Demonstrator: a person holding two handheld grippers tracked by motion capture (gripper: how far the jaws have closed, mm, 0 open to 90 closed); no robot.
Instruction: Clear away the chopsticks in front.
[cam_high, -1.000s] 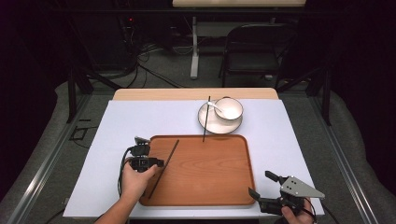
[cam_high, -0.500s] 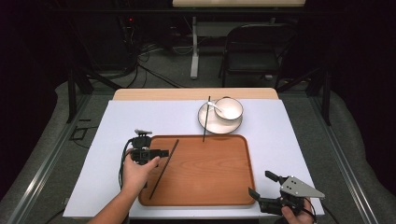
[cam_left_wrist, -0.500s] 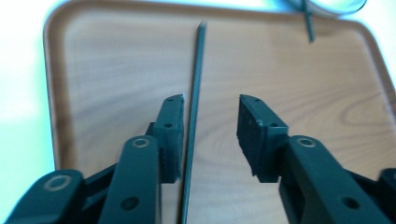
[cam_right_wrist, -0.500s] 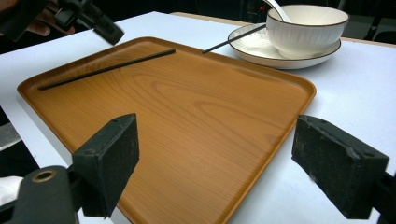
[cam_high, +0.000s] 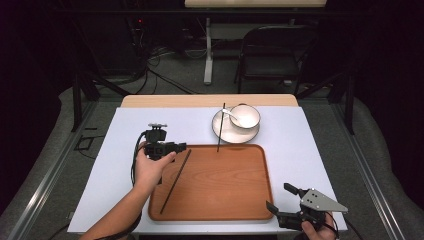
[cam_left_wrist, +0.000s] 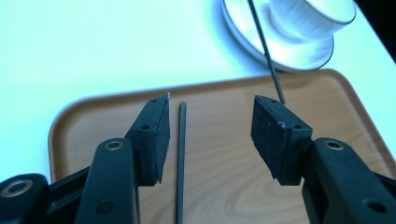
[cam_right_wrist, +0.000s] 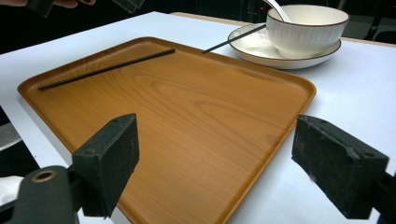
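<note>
A black chopstick (cam_high: 175, 182) lies slantwise on the left part of the wooden tray (cam_high: 225, 185). My left gripper (cam_high: 180, 147) hovers over the chopstick's far end, above the tray's far left corner. Its jaws have just been opening. In the left gripper view the chopstick (cam_left_wrist: 181, 154) lies on the tray (cam_left_wrist: 224, 154) below the gap of the left gripper (cam_left_wrist: 210, 105), clear of both pads. A second chopstick (cam_high: 221, 127) leans from the plate (cam_high: 230, 134) onto the tray's far rim. My right gripper (cam_high: 278, 196) rests open by the tray's near right corner, nothing between its pads.
A white bowl (cam_high: 245, 116) with a spoon in it stands on the plate beyond the tray. The tray sits on a white mat over the table. A chair (cam_high: 270, 55) and cables lie on the floor past the table's far edge.
The left gripper opened off the chopstick, then rose and drew toward the tray's far left corner. The chopstick stays lying on the tray. The right gripper has not moved.
</note>
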